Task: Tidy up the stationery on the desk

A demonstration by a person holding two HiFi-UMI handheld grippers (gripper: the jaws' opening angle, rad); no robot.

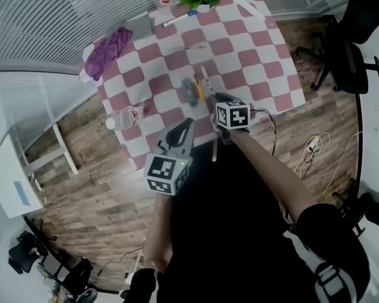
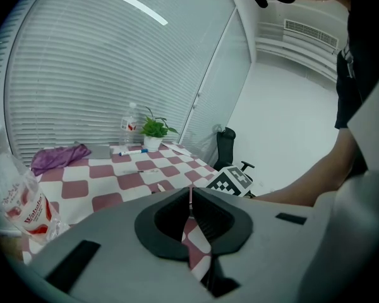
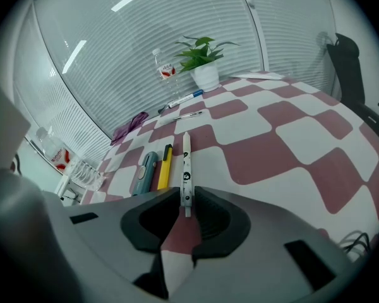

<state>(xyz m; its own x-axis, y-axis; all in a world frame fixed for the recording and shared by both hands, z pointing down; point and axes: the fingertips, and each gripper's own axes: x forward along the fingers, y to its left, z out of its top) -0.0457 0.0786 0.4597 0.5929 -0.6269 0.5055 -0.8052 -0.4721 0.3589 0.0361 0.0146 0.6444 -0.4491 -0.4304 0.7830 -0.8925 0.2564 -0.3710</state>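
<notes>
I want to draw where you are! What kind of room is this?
Probably an office or meeting room. There are slatted window blinds, a black office chair, and a desk under a checked cloth, with stationery on it such as a white pen.

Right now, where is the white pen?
In the right gripper view, the white pen lies on the checkered tablecloth, its near end pinched in the right hand-held gripper, just right of the yellow pen.

The pen lies on the table (right of two items).
</notes>
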